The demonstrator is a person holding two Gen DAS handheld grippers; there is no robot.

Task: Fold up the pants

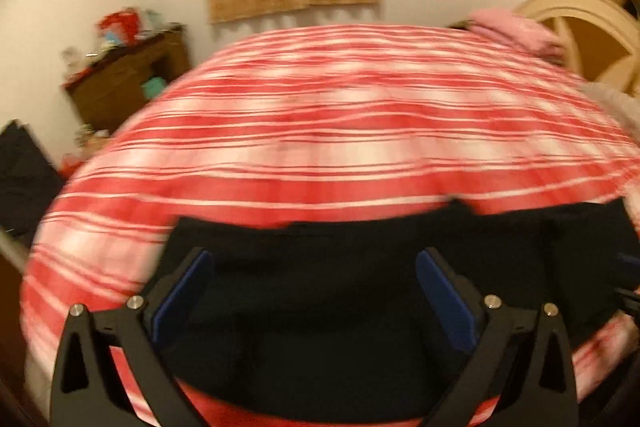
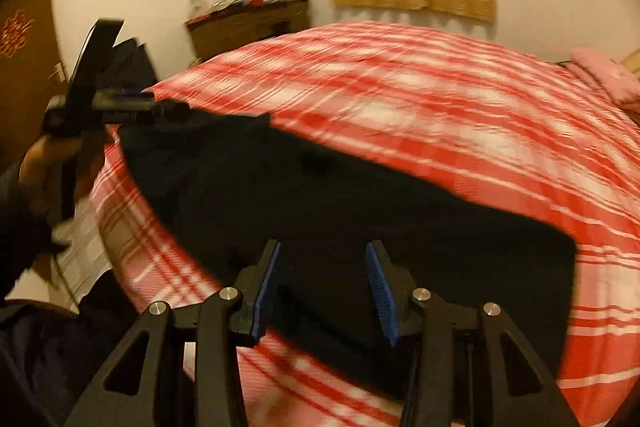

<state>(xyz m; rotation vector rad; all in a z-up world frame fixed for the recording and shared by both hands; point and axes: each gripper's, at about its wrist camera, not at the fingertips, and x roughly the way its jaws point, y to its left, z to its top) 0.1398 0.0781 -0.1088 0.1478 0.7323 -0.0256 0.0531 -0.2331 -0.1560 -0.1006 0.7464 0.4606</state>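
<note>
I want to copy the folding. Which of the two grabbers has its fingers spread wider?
The left gripper. Its blue pads stand far apart over the black pants, while the right gripper has its pads much closer together. Neither is pinching the cloth.

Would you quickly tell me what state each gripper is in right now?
Left gripper: wide open above the black pants, holding nothing.
Right gripper: partly open over the pants, nothing gripped.

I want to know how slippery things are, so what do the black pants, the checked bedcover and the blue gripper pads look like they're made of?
Black pants: soft matte cloth, probably knit or cotton; no sheen, lying limp and flat.
Checked bedcover: woven fabric, printed or dyed red and white, matte, faintly rippled.
Blue pads: likely rubber or soft plastic; fine ridges show on the face.
</note>
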